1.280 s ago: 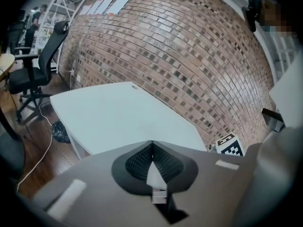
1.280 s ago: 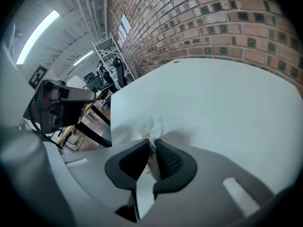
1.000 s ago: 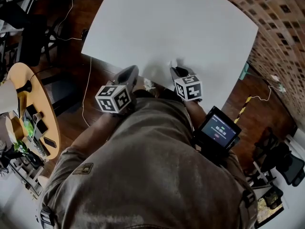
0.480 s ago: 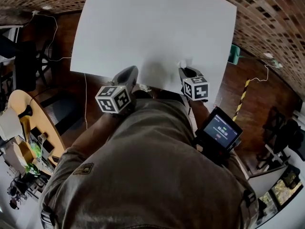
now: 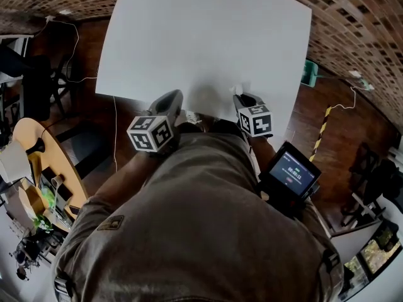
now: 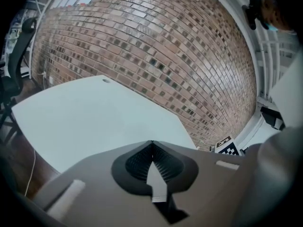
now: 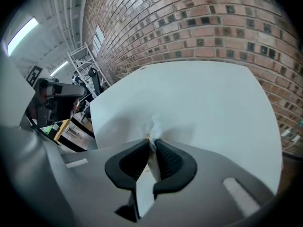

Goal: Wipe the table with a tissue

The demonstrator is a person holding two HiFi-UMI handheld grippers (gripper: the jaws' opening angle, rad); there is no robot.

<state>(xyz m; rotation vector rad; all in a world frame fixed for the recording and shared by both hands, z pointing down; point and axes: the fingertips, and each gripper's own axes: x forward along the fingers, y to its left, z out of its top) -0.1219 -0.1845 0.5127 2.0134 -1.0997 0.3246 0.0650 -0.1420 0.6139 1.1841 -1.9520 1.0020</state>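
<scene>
A white table (image 5: pixel 208 36) fills the upper middle of the head view. My right gripper (image 5: pixel 241 95) hangs over its near edge, shut on a white tissue (image 5: pixel 237 87). The right gripper view shows the tissue (image 7: pixel 152 126) crumpled and pinched between the jaws, its tip sticking out over the tabletop (image 7: pixel 208 103). My left gripper (image 5: pixel 171 100) is at the near edge too, to the left, shut with nothing in it. In the left gripper view the jaws (image 6: pixel 151 145) meet above the bare tabletop (image 6: pixel 94 112).
A brick wall (image 5: pixel 352 24) runs behind and to the right of the table. A round wooden side table (image 5: pixel 38 168) with clutter stands at the left. Cables (image 5: pixel 114 124) trail on the dark floor. A small screen (image 5: pixel 291 173) sits at the person's right hip.
The head view swung over the second, moving the table leftwards in frame. The right gripper with the tissue edged slightly towards the table edge. The left gripper barely moved.
</scene>
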